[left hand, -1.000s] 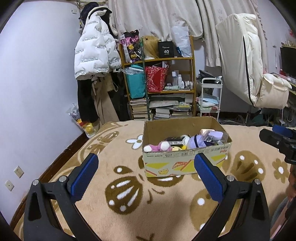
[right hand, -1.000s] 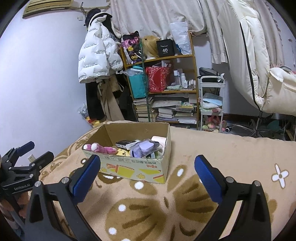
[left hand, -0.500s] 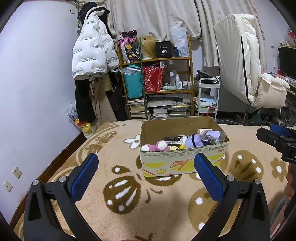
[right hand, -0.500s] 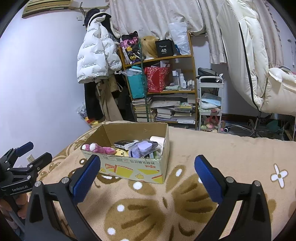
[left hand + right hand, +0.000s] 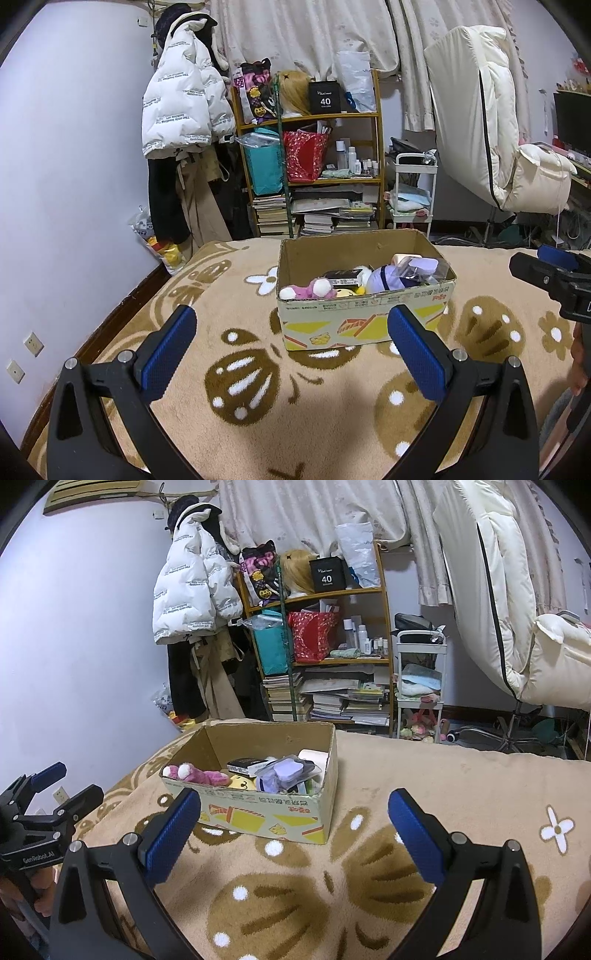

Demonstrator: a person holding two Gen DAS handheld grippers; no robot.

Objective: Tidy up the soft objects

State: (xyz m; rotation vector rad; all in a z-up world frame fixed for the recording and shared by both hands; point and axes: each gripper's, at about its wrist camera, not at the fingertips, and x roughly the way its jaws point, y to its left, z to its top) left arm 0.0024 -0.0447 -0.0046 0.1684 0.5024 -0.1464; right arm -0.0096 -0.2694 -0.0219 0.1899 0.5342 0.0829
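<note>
At twelve o'clock ahead of my wide, empty left claw [image 5: 291,332] sits the cardboard box [image 5: 364,321] of plush toys [image 5: 310,288], long axis crosswise, my right claw [image 5: 293,812] equally wide, seeing it toward eleven.

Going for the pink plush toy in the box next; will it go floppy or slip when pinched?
The pink plush toy looks fuzzy and stuffed, so probably light, unlikely to slip. It lies limp across the cardboard box corner, so likely droops from a pinch. Its white feet may snag neighbours.
</note>
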